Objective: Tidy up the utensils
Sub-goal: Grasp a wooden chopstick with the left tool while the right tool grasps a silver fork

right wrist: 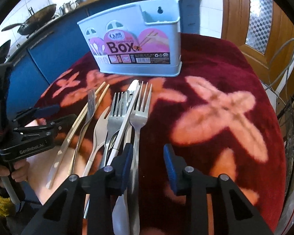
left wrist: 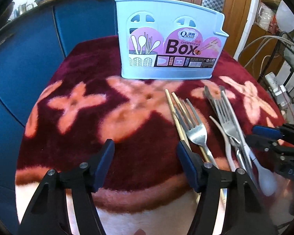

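A pale blue chopsticks box [left wrist: 166, 39] stands upright at the far side of the red flowered cloth [left wrist: 78, 101]; it also shows in the right wrist view [right wrist: 135, 45]. Several forks, a knife, a white plastic fork and two wooden chopsticks [right wrist: 88, 113] lie in a loose pile in front of it. My left gripper [left wrist: 145, 156] is open and empty, just left of a steel fork [left wrist: 194, 127] and the chopsticks [left wrist: 176, 117]. My right gripper [right wrist: 148, 158] is open, hovering over the near end of a steel fork [right wrist: 140, 113].
Blue cabinets [left wrist: 29, 58] with pots and bowls on top stand behind the table. A wooden door [right wrist: 264, 19] is at the back right. Cables and a wire rack [left wrist: 284, 58] sit off the table's right edge. The cloth's right half holds no utensils.
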`<state>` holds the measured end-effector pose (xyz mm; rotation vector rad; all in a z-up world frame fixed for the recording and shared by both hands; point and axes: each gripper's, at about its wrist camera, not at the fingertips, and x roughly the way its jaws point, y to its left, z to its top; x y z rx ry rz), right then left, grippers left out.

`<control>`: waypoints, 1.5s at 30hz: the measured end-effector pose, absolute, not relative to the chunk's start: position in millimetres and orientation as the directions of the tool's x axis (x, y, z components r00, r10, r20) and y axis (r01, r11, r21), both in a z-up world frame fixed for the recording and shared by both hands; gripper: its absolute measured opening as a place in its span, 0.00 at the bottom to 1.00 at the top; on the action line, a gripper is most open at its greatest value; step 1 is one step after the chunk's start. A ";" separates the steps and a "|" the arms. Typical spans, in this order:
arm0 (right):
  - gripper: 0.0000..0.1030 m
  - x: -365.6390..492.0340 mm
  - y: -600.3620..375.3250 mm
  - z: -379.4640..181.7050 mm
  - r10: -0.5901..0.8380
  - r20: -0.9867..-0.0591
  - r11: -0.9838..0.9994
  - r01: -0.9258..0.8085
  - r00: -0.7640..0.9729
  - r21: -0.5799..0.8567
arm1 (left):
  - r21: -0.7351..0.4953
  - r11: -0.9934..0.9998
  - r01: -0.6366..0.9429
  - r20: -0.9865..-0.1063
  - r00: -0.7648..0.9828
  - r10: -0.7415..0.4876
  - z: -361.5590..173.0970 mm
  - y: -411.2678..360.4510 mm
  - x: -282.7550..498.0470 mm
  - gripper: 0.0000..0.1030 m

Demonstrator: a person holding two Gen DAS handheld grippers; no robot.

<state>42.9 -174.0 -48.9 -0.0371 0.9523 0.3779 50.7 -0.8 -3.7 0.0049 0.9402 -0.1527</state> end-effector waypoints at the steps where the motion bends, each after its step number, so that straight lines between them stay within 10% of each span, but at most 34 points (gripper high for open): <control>1: 0.32 43.9 -173.1 -48.3 0.296 -0.803 0.933 -0.335 0.517 0.129 | -0.089 0.987 0.136 -0.803 0.576 -0.151 -2.0 1.2 51.6 0.67; 26: 0.08 66.6 -169.9 -51.4 0.235 -0.852 0.942 -0.325 0.468 0.081 | 0.085 0.976 0.201 -0.858 0.512 -0.030 -11.3 -26.4 72.5 0.66; 45: 0.07 92.4 -158.6 -50.0 0.218 -0.906 0.929 -0.363 0.363 0.079 | -0.078 0.964 0.256 -0.910 0.377 -0.173 0.2 -29.9 97.4 0.02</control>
